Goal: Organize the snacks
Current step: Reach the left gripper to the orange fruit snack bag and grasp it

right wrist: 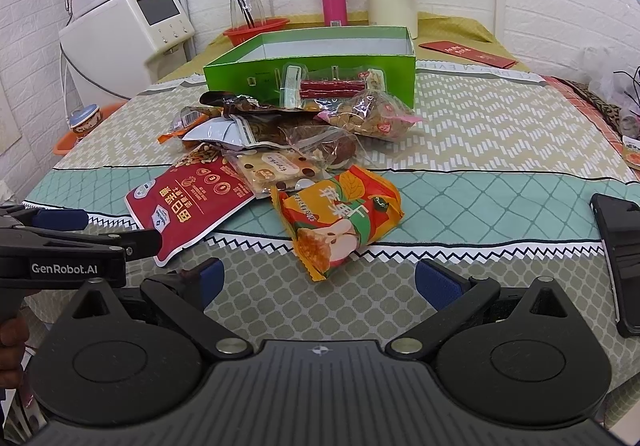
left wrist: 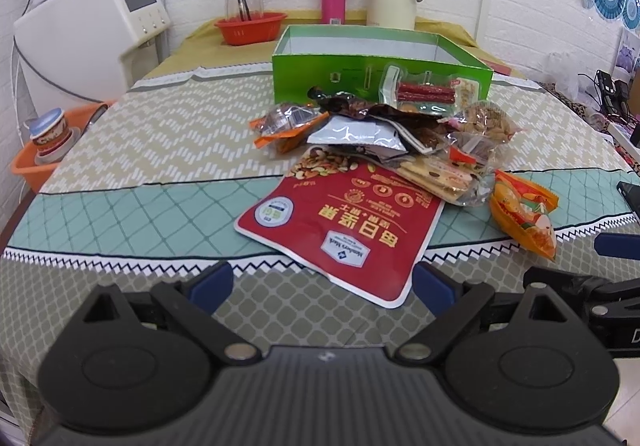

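Left tongs (left wrist: 324, 282): your blue pads stood wide apart, holding nothing, low over the near edge of the desk (left wrist: 132, 150), with the near corner of the red bag (left wrist: 340, 222) between them.
Right tongs (right wrist: 318, 282): yours were spread apart too, empty, with the near tip of the orange bag (right wrist: 340, 218) just ahead of the gap.
Snack pile: it lay mid-desk, heaped just in front of the green box (left wrist: 380, 58); the sausage pack (left wrist: 424, 90) leaned against the box's front wall.
Red bag: flat on the cloth, its long axis ran from the pile toward your left tongs, print upside down to that camera.
Orange bag: it lay at the pile's near right, beside the red bag, long axis running away from you.
Only in the right view: your left tool's side with its lettering, a black phone (right wrist: 620, 262) at the right desk edge, and a red envelope (right wrist: 468, 54) behind the box.
Only in the left view: one blue finger of your right tongs at the right edge.
Box: open-topped; no snacks showed inside.
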{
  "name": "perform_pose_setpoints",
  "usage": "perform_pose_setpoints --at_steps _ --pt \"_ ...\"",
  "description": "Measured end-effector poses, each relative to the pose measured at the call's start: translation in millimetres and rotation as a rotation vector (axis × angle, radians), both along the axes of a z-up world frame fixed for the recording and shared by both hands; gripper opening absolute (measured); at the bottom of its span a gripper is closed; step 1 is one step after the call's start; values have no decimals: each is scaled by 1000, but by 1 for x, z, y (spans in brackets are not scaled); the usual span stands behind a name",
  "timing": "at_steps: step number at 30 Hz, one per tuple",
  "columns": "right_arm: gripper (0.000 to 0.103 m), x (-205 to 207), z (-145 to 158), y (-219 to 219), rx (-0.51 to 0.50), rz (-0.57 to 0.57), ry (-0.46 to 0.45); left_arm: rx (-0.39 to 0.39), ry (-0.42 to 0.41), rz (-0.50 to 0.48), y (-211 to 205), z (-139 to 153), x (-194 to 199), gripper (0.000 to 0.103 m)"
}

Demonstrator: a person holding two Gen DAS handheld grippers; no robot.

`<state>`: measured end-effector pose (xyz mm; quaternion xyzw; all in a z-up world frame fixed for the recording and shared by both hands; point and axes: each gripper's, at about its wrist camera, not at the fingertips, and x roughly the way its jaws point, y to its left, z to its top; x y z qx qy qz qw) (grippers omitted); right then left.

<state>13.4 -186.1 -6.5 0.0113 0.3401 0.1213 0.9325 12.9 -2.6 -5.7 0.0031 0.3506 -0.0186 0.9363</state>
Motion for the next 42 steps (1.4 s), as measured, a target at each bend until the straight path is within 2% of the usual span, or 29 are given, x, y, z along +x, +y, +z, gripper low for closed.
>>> perform_pose_setpoints --at_steps 4,7,10,12,17,21,23,25,27,28,29,30,35,36,37,38,40,42 --pt "103 4 -2 -1 0 7 0 -18 -3 -6 2 0 3 93" --pt "103 6 -3 -2 -5 11 -18 -75 2 -41 5 2 6 93" --pt "103 4 -3 -5 6 35 -89 -133 -4 -100 4 6 11 93" --pt "103 4 -3 -8 14 49 -135 -142 -15 -124 0 10 14 93" --pt "103 10 -9 -10 -50 72 -131 -253 2 -257 -10 19 25 93" --pt "103 13 -12 -19 -46 93 -119 -333 54 -357 -29 21 39 93" --pt "103 13 -13 -22 -19 99 -121 -350 83 -419 -43 19 47 93" --pt "103 13 -15 -21 2 105 -123 -332 115 -461 -59 13 56 92" --pt "103 14 -18 -19 6 117 -126 -324 147 -471 -68 7 64 87" --pt "103 16 -20 -18 3 118 -126 -329 163 -476 -71 6 67 79" --pt "103 17 -21 -17 -1 114 -127 -336 176 -481 -73 5 70 55" --pt "103 19 -21 -16 -5 110 -127 -341 190 -481 -74 4 73 52" --pt "103 23 -20 -13 -28 119 -157 -361 232 -480 -79 -3 87 51" --pt "103 24 -21 -13 -34 122 -151 -359 242 -482 -81 -6 89 48" --pt "102 25 -24 -14 -42 113 -139 -358 241 -485 -82 -9 90 36" --pt "86 26 -26 -14 -41 109 -129 -353 220 -489 -83 -10 89 32" --pt "80 22 -26 -15 -48 103 -145 -363 224 -498 -85 -9 86 30" --pt "78 17 -23 -17 -45 94 -155 -351 207 -514 -86 -5 80 30"
